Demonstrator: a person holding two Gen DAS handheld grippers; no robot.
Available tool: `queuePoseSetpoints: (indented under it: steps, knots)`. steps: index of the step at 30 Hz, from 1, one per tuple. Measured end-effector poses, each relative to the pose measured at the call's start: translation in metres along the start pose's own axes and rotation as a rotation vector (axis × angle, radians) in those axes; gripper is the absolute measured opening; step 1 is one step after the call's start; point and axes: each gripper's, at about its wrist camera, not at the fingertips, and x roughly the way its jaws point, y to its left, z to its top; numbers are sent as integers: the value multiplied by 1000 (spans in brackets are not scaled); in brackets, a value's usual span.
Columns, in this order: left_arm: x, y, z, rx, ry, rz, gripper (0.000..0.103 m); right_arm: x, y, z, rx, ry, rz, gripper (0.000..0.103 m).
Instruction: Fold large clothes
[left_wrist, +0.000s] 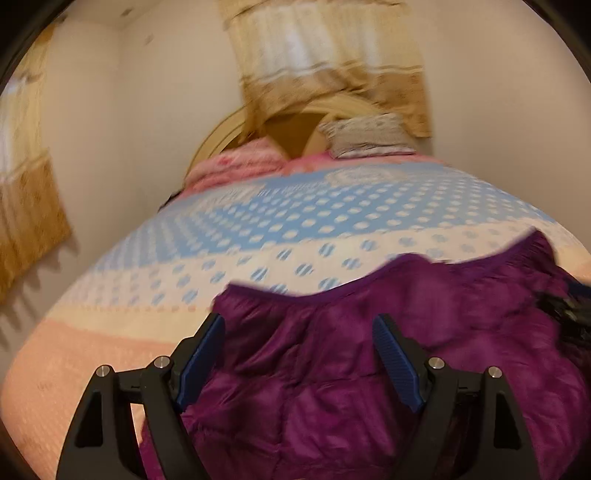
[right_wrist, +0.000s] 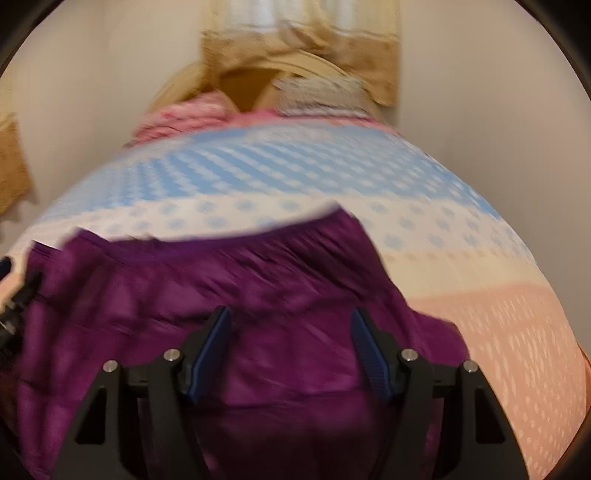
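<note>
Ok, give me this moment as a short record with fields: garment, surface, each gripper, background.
garment: purple quilted jacket, lying on the bed, rumpled
surface: bed with a blue, white and peach dotted cover
left gripper: jaws open above the jacket, nothing held
right gripper: jaws open above the jacket, nothing held
background: pillow and pink blanket by the headboard, curtain behind

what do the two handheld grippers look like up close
The left gripper and the right gripper look alike: matte black angular plastic frames with triangular cut-outs, round silver bolt heads on the joints, and two flat fingers faced with ribbed dark blue pads. No cables, markings, hands or sleeves show in either view.
</note>
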Motion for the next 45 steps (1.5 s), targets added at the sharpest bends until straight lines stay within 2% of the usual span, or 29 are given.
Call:
queuePoseSetpoints:
  steps: [2, 5, 13, 18, 31, 45]
  knots:
    - [16, 5, 1, -40, 36, -7, 82, 12, -16, -10, 35, 41, -14, 70]
    - [36, 6, -6, -59, 100, -34, 82, 13, -25, -19, 60, 44, -3, 70]
    - [69, 2, -18, -75, 191, -55, 83, 17, -25, -24, 80, 56, -25, 69]
    - [81, 4, -23, -96, 247, -76, 87, 22, -26, -25, 91, 69, -27, 69]
    - [90, 2, -29, -86, 302, -60, 91, 32, -21, -24, 63, 109, -76, 71]
    - [96, 4, -28, -87, 321, -62, 92, 35, -19, -24, 43, 122, -96, 73]
